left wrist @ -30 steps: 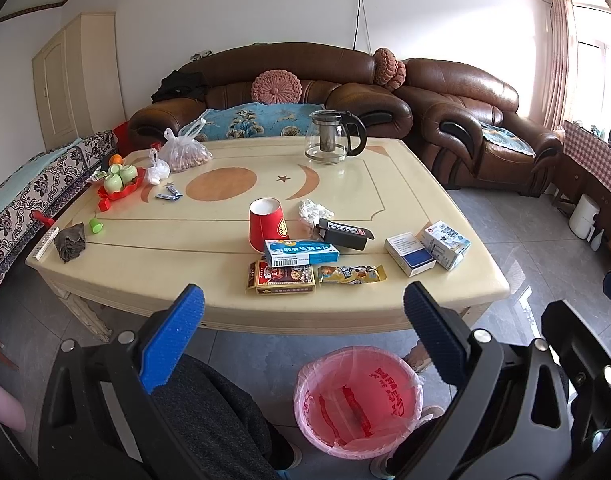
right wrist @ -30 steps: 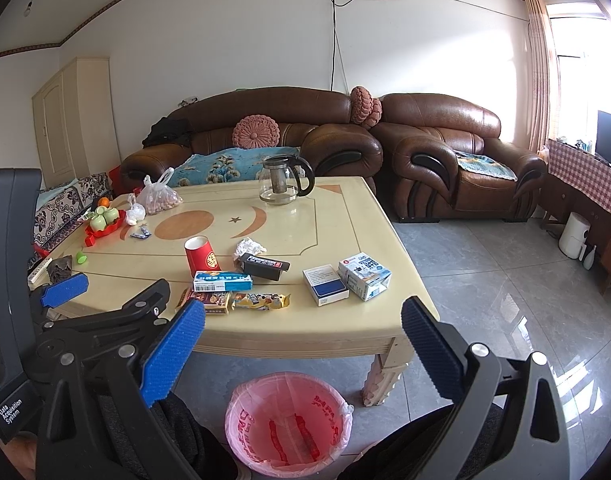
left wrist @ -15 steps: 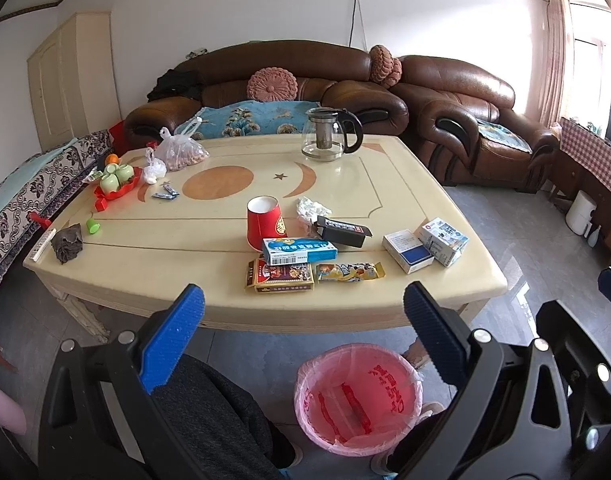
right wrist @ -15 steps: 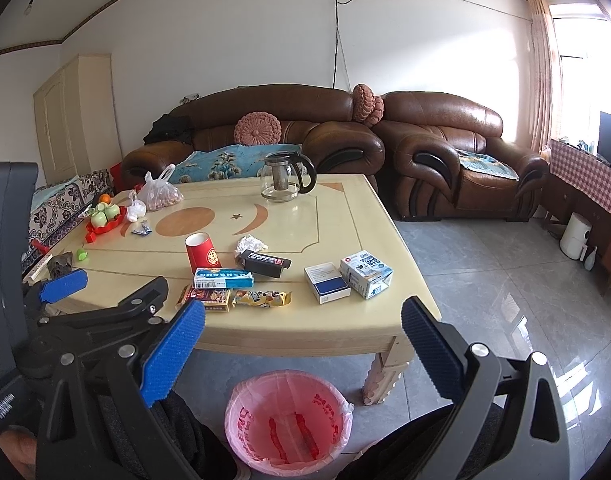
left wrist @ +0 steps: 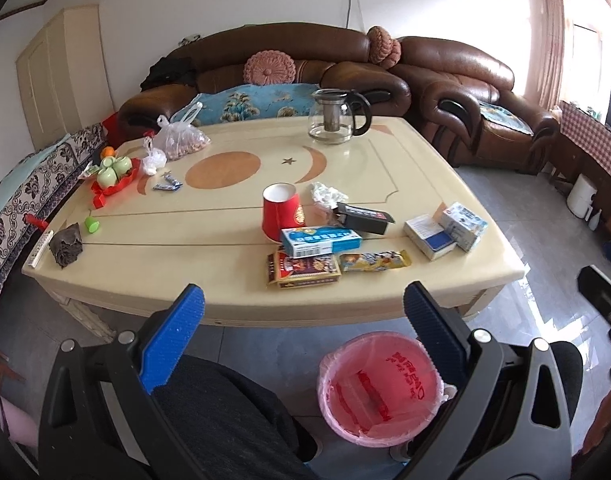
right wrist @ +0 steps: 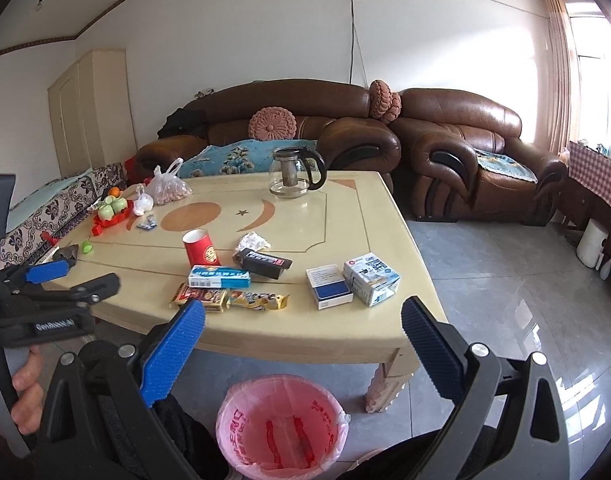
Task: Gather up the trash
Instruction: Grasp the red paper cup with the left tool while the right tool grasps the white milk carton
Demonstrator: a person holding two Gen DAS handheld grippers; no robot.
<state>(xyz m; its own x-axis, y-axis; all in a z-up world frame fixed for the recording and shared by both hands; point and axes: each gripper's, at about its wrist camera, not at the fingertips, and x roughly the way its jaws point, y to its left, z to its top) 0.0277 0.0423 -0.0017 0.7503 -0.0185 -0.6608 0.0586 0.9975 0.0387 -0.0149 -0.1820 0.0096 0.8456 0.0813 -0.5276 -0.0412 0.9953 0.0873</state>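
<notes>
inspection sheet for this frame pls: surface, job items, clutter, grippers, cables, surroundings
Surface: cream table, mostly bare at the far end.
Job's things: red paper cup, crumpled white wrapper, black box, blue-white box, red packet, yellow snack wrapper, two small cartons; pink-lined bin on the floor.
Clutter: glass teapot, plastic bags, red tray of green cups.
Grippers: left gripper and right gripper open, empty.
Cables: wall cable.
Surroundings: brown leather sofas.

red cup point(left wrist: 282, 211); pink-lined bin point(left wrist: 379, 384); cream table point(left wrist: 153, 256), orange moon-and-star inlay; brown sofa point(left wrist: 289, 64).
</notes>
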